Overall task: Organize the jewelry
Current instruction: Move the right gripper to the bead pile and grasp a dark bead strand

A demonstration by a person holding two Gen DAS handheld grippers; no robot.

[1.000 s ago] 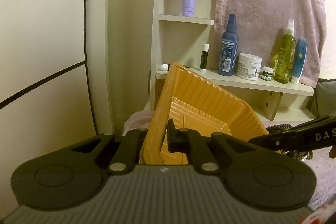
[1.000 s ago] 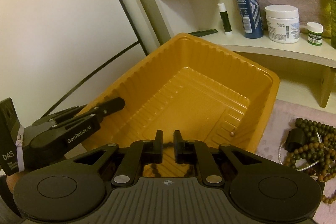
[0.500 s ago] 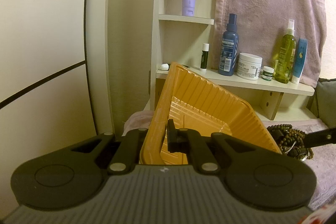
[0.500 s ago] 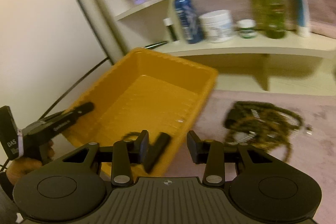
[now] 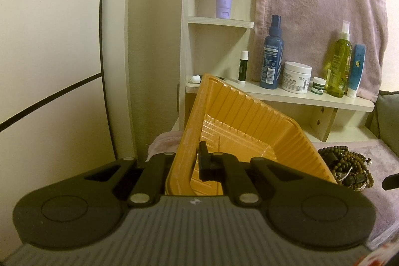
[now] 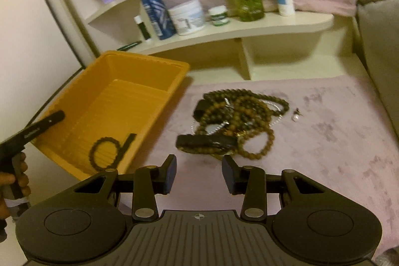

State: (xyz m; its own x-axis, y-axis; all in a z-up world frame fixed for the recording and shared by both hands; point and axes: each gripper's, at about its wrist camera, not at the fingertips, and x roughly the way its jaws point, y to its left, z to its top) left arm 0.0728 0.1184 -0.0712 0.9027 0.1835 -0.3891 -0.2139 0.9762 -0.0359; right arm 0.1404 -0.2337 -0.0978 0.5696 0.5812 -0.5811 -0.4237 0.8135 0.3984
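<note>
Left wrist view: the left gripper point(image 5: 193, 161) pinches the tilted orange tray's point(image 5: 249, 121) rim. Right gripper point(image 6: 198, 175) stands spread and empty above the pink cloth point(image 6: 324, 141); the bead pile point(image 6: 237, 121) lies just beyond, somewhat blurred. A dark bracelet point(image 6: 103, 152) rests inside the tray.

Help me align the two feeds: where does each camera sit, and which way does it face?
Left wrist: on the left gripper, facing the shelf; its jaws clamp the tray rim.
Right wrist: on the right gripper, angled down at the beads on the cloth; jaws open, just widened, nothing between; a hand shows at left.
Shared: tray, beads, shelf.
</note>
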